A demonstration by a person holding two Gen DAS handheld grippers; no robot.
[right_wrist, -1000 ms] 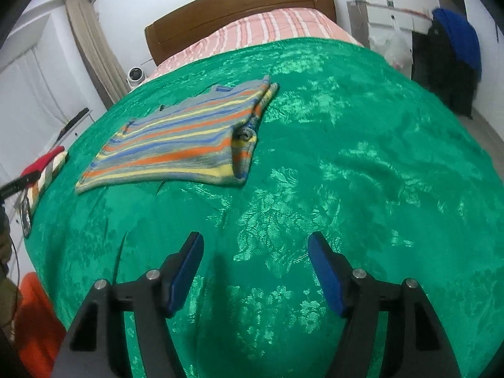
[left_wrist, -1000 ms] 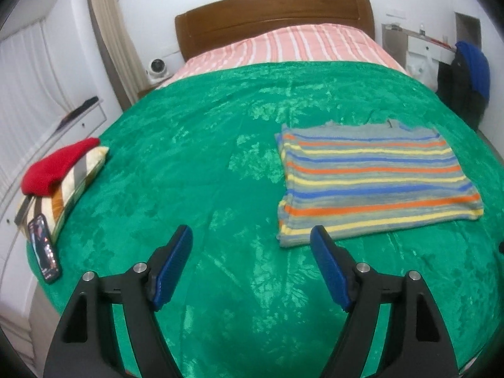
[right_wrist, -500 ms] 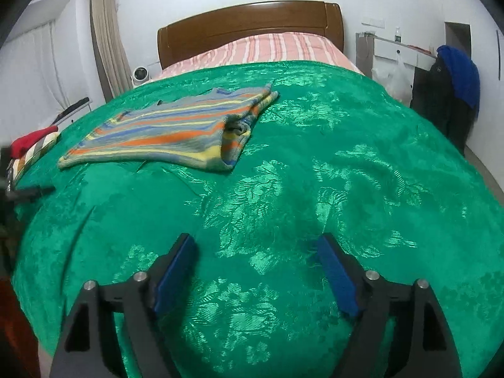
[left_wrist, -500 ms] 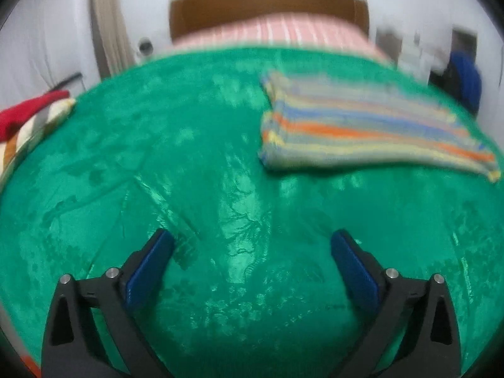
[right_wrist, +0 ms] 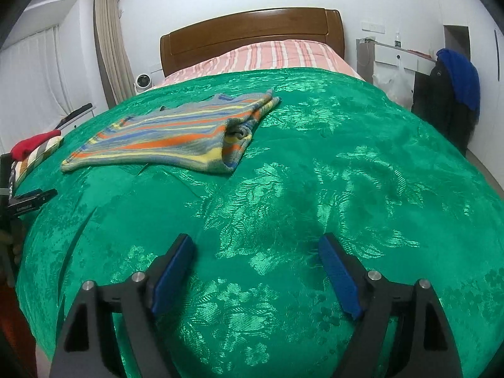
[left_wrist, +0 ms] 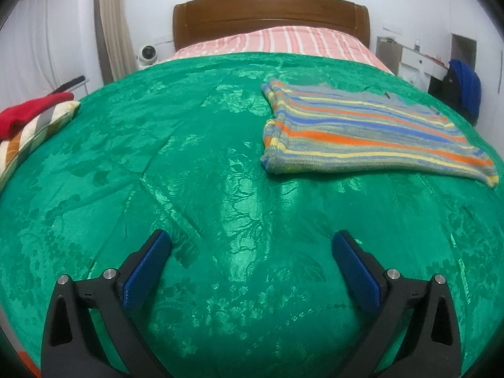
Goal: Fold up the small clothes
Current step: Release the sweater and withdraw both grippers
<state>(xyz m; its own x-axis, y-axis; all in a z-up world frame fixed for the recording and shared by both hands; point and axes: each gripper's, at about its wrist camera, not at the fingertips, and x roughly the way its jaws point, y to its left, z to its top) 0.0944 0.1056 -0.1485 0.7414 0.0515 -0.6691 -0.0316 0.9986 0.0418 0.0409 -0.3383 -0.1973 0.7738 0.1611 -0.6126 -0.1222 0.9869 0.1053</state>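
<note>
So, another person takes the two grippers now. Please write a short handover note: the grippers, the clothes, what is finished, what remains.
Left gripper: open, holds nothing, over the green bedspread near the foot of the bed.
Right gripper: open, holds nothing, also over the bedspread.
Striped sweater: lies flat on the bedspread, ahead and between the two grippers, folded into a rectangle with doubled layers at its edge. Neither gripper touches it.
Done: the sweater appears folded at least once.
Left: perhaps one more fold to make it smaller. A red cloth lies on a striped pillow at the left edge, probably the next piece.
</note>
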